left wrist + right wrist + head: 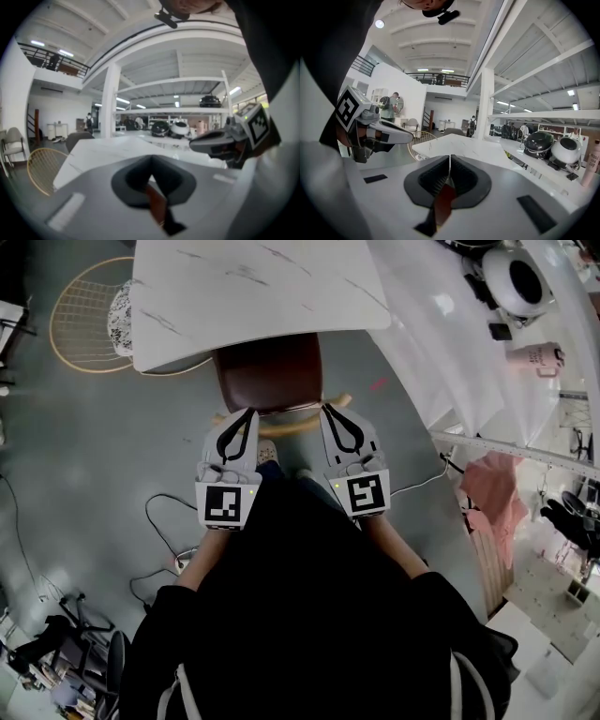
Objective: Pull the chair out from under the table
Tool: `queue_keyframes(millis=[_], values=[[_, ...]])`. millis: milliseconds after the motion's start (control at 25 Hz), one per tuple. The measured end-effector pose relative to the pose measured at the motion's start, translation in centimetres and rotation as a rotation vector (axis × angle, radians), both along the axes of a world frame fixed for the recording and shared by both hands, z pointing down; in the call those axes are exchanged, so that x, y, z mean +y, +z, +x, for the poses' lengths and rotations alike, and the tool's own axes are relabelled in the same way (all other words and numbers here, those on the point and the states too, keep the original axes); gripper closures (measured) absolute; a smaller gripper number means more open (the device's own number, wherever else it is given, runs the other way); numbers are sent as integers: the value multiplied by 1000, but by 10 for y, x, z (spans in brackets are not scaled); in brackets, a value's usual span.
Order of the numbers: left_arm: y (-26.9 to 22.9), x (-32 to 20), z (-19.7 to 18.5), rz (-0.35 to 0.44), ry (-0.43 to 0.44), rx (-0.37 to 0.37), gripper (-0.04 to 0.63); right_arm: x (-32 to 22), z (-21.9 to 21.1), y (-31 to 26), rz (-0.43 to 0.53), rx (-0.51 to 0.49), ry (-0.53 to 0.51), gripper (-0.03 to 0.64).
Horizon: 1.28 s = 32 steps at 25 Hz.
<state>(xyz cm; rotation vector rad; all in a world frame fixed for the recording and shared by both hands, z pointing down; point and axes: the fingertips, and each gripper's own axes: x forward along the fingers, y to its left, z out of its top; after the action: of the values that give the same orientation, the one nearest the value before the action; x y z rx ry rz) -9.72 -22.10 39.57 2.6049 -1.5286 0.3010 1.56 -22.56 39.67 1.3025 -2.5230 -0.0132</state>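
The left tool [247,416] and right tool [329,411] are both pressing their jaws together on nothing, hovering just beside the backrest of the brown chair [272,371], which is sitting tucked under the tabletop [253,287]. Unopened, they are risking sliding off its rim.

a grey floor [84,456] fills most of the head view. at upper left stands a gold wire-frame seat [80,324] holding a patterned cushion [119,320]. a black cable [159,512] loops across the floor to a white power strip [185,562]. along the right runs a long white surface [441,352] carrying a round white device [518,279] and a pink tumbler [536,357]. below it hangs a pink cloth [492,488]. a black office chair [98,652] sits at lower left.
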Motion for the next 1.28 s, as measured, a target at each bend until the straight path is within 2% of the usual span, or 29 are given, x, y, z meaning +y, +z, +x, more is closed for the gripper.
queue_keyframes(millis=[240,480,1000,1280], values=[[36,2,-2,-89,45,-16,589,2,5,38,-68,128,-39,594],[72,8,-4,-151,51,-69,589,5,8,71,-147,124,-65,594],[160,37,0,-360,123,-188,586,27,19,155,-317,294,-228,592],[198,53,-3,-466,176,-244,491,37,27,189,-422,330,-268,591]])
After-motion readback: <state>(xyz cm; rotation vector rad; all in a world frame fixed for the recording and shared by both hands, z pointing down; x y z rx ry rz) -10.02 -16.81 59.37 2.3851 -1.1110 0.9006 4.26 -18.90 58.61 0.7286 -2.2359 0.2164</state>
